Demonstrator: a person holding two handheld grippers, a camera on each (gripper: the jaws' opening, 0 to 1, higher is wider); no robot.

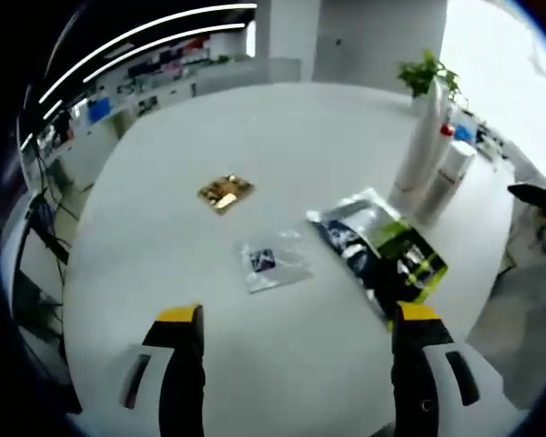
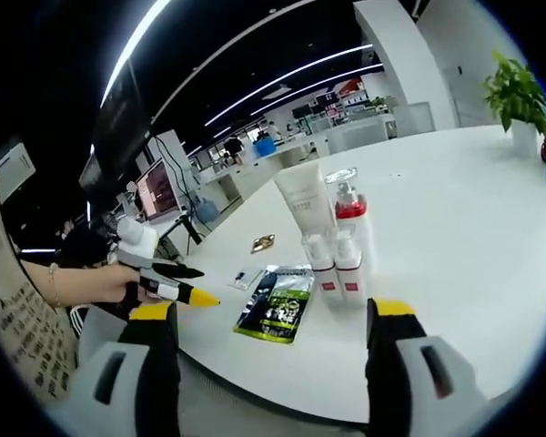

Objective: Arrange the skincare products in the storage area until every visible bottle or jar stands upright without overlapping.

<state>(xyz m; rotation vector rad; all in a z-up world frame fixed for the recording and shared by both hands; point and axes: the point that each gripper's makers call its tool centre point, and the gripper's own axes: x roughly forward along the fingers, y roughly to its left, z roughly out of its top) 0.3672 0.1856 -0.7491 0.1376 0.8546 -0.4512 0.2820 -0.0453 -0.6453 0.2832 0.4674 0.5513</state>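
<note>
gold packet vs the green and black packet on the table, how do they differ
The gold packet is plainly smaller than the green and black packet. The gold packet is one shiny gold colour, while the green and black packet is silver and black with a bright green panel. The gold packet lies out in the open table, while the green and black packet lies near the standing bottles. Both lie flat, untouched by any gripper.

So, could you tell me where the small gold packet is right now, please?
The small gold packet lies flat on the white table in the left gripper view, up-left of the clear sachet; in the right gripper view it sits beyond the green-and-black pouch.
</note>
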